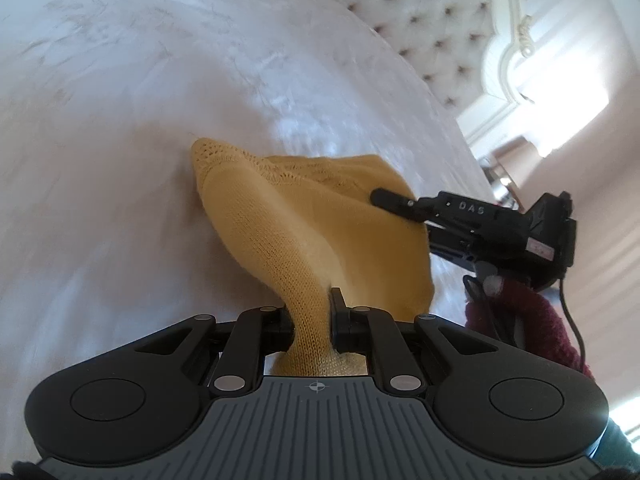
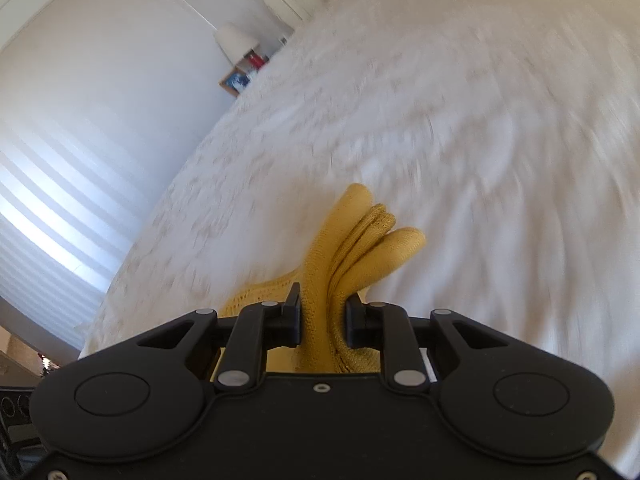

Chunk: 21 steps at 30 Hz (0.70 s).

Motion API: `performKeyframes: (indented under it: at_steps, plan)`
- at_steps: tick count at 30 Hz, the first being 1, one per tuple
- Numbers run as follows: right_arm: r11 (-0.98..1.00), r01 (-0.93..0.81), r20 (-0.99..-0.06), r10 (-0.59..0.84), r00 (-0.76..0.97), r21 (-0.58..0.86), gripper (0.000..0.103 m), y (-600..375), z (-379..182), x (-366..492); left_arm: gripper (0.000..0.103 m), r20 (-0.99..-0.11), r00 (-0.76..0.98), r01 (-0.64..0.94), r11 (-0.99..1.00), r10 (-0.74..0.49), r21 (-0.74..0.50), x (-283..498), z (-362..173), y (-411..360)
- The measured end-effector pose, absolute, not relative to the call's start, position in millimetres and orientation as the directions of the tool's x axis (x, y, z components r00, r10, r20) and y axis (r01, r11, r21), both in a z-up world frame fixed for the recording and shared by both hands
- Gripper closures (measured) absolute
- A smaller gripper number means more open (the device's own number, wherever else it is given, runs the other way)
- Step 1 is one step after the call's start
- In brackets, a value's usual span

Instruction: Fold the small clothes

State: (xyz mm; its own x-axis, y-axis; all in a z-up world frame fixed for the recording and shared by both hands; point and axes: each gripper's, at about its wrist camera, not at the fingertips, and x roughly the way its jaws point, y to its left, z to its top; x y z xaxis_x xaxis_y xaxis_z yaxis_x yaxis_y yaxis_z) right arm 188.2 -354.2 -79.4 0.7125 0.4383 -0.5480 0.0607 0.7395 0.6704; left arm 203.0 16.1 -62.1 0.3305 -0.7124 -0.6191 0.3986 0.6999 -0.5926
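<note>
1. The yellow knit garment (image 1: 312, 216) hangs bunched between the two grippers, above or perhaps grazing the white bedspread (image 1: 120, 120); whether its far edge rests on the cover I cannot tell.
2. It looks soft and stretchy, fine-ribbed, with an openwork band along one edge; in the right wrist view it gathers into several rolled folds.
3. The left gripper (image 1: 312, 320) has its jaws closed down on a narrow neck of the fabric.
4. The right gripper (image 2: 323, 312) also pinches a thick wad of layers; its jaws stand slightly wider because of the bulk.
5. Risk: the right pinch holds many layers, so inner ones could slide out and the fold would come undone.
6. Risk: pulling the two grips apart could stretch the knit, leaving edges misaligned when laid down.
7. Risk: the bedspread is soft and yielding, so the cloth may drag and wrinkle on landing.
8. The tufted headboard (image 1: 420, 20) sits well apart and poses no hindrance.
</note>
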Motion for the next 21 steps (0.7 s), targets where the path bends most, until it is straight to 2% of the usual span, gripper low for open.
performKeyframes:
  at_steps: [7,8,10,12,13,14,18,21]
  plan:
    - [0.721,0.066,-0.56,0.474,0.68,0.69,0.072,-331,-88,114,0.09,-0.641,0.268,0.354,0.693,-0.719,-0.628,144,-71,44]
    - [0.75,0.073,-0.583,0.445,0.68,0.658,0.066,-327,-90,111,0.089,-0.662,0.271,0.356,0.711,-0.699,-0.606,139,-79,45]
    - [0.804,0.117,-0.635,0.361,0.683,0.583,0.063,-323,-99,104,0.088,-0.724,0.288,0.358,0.772,-0.627,-0.525,136,-97,41]
    - [0.798,0.161,-0.642,0.328,0.693,0.581,0.049,-326,-110,91,0.085,-0.794,0.309,0.387,0.832,-0.524,-0.398,130,-117,34]
    - [0.776,0.177,-0.634,0.337,0.697,0.606,0.039,-329,-114,82,0.083,-0.8,0.32,0.405,0.837,-0.508,-0.369,127,-125,33]
    - [0.757,0.184,-0.625,0.348,0.699,0.627,0.036,-330,-117,71,0.081,-0.786,0.336,0.414,0.831,-0.519,-0.372,123,-129,34]
    - [0.748,0.193,-0.626,0.352,0.696,0.635,0.036,-323,-119,25,0.076,-0.753,0.358,0.39,0.821,-0.553,-0.417,121,-135,42]
    - [0.806,0.191,-0.628,0.264,0.732,0.561,0.036,-308,-108,-10,0.073,-0.747,0.362,0.39,0.818,-0.558,-0.422,124,-137,44]
